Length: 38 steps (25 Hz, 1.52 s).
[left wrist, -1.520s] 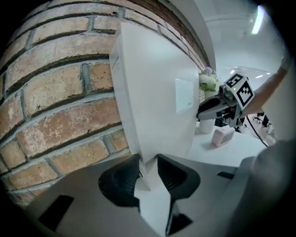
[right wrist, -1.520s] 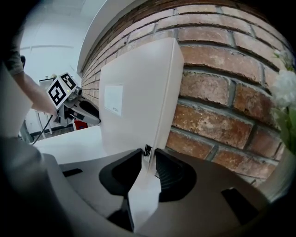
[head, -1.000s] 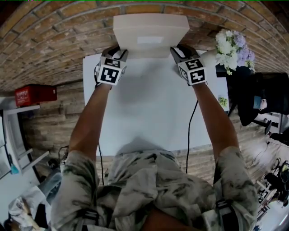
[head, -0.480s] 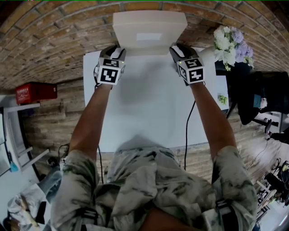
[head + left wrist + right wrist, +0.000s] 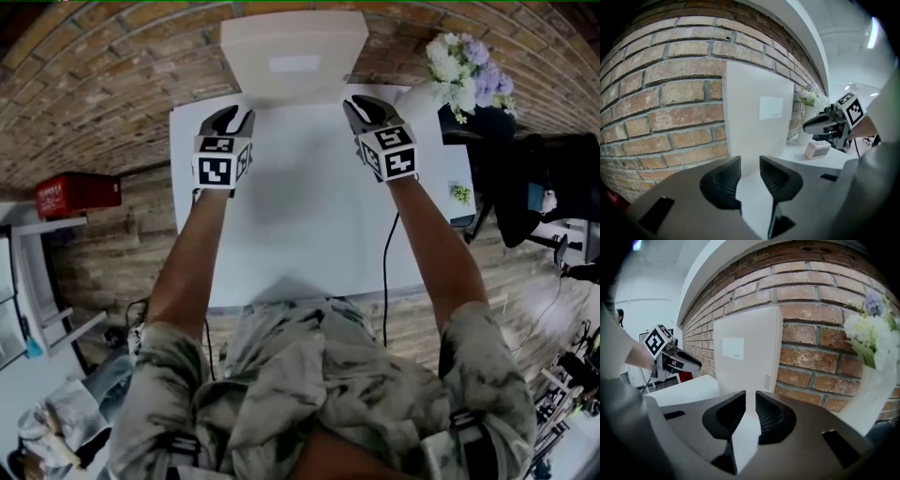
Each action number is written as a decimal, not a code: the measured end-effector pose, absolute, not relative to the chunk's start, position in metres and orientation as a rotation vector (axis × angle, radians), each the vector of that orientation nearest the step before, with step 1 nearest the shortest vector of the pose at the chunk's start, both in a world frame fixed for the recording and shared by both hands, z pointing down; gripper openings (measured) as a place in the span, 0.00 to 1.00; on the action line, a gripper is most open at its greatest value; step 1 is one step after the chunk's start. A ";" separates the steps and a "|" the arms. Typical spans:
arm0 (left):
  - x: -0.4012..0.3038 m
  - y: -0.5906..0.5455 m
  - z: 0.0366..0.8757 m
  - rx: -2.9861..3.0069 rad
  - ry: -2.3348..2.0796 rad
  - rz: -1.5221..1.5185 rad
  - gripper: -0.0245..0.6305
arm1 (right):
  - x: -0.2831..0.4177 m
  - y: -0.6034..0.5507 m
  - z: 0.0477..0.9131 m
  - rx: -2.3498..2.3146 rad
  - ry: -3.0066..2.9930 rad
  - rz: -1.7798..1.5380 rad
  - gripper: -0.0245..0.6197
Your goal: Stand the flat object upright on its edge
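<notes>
The flat object [image 5: 292, 56] is a thin white panel with a small label. It stands upright on its lower edge at the far side of the white table [image 5: 309, 216], its back against the brick wall. It also fills the middle of the left gripper view as the panel [image 5: 759, 117] and of the right gripper view as the panel [image 5: 747, 352]. My left gripper [image 5: 230, 120] [image 5: 750, 176] is open and empty, a short way in front of the panel's left corner. My right gripper [image 5: 364, 108] [image 5: 750, 411] is off the right corner; its jaws have just been closing, a narrow gap left, nothing between them.
A white vase of flowers [image 5: 464, 70] [image 5: 876, 333] stands at the table's far right corner. A small pale device [image 5: 817, 149] lies on the table near it. A black cable [image 5: 386, 272] hangs off the near edge. A red box [image 5: 77, 194] sits on the floor at left.
Both grippers have let go of the panel's lower corners and drawn back toward me. The panel stays standing against the wall. The right jaws are narrower than before.
</notes>
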<state>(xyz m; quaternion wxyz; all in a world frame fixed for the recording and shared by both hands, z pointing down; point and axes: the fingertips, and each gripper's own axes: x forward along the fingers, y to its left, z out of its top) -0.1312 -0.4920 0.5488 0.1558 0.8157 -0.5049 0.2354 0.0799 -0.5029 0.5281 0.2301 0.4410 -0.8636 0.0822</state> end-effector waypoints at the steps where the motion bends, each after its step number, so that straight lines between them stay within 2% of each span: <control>1: -0.127 -0.486 0.546 2.337 -1.433 0.651 0.25 | 0.079 -0.497 0.525 1.209 -2.387 0.224 0.16; 6: -0.098 -0.452 0.528 2.364 -1.375 0.544 0.16 | 0.073 -0.464 0.510 1.189 -2.444 0.213 0.10; 12: -0.067 -0.403 0.508 2.386 -1.299 0.444 0.11 | 0.072 -0.418 0.492 1.162 -2.493 0.210 0.08; 38: -0.020 -0.136 0.481 2.404 -1.142 0.389 0.07 | 0.090 -0.154 0.475 0.995 -2.581 0.295 0.07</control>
